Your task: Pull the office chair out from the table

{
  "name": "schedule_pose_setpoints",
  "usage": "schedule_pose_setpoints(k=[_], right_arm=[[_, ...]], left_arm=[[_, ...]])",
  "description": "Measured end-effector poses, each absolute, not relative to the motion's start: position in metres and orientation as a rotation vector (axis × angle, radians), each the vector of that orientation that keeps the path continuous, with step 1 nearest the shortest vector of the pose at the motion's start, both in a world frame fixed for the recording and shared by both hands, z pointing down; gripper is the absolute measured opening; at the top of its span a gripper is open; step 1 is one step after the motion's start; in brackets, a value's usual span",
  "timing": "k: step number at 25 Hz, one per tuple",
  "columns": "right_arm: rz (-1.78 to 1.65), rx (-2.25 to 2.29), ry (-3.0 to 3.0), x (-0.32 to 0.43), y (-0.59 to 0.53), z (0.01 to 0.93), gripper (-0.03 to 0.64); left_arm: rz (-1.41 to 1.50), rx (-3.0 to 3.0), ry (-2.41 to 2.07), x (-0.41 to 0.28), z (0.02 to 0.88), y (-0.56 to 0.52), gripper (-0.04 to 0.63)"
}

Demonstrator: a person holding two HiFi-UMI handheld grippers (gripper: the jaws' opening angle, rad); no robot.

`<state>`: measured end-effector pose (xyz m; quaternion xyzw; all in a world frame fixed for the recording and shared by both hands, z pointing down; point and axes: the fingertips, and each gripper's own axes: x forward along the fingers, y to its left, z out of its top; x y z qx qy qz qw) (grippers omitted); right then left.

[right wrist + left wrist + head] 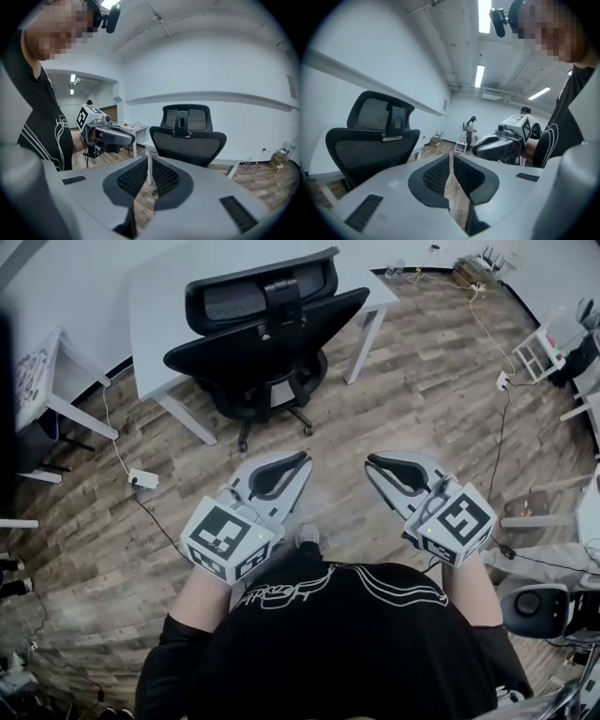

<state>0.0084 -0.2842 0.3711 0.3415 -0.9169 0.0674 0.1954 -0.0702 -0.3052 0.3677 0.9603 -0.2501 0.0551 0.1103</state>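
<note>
Office chair (267, 343) stands apart, beyond closed left claw (302, 461) and right claw (373, 463).

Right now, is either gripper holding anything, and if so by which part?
Nothing is held. The left gripper and the right gripper are both shut and empty, apart from the office chair.

The person wears a black short-sleeved shirt (347, 652) with white line print. The left gripper (302, 458) and right gripper (372, 462) are pale grey with black pads (272, 474) and black-and-white marker cubes (225, 538).
</note>
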Motion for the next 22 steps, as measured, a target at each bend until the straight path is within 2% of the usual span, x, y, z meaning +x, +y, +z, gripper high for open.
schedule_pose_setpoints(k=[7, 14, 22], right_arm=[[0.206, 0.921, -2.577, 0.004, -0.358, 0.375, 0.038], [0.139, 0.979, -2.574, 0.029, -0.408, 0.365, 0.039], [-0.071, 0.889, -2.573, 0.047, -0.484, 0.343, 0.042]], left_arm=[[0.090, 2.734, -1.047, -0.127, 0.362, -0.394, 0.023], [0.133, 2.715, -1.194, -0.140, 0.364, -0.427, 0.145], [0.260, 2.661, -1.366, -0.159, 0.357, -0.479, 0.213]])
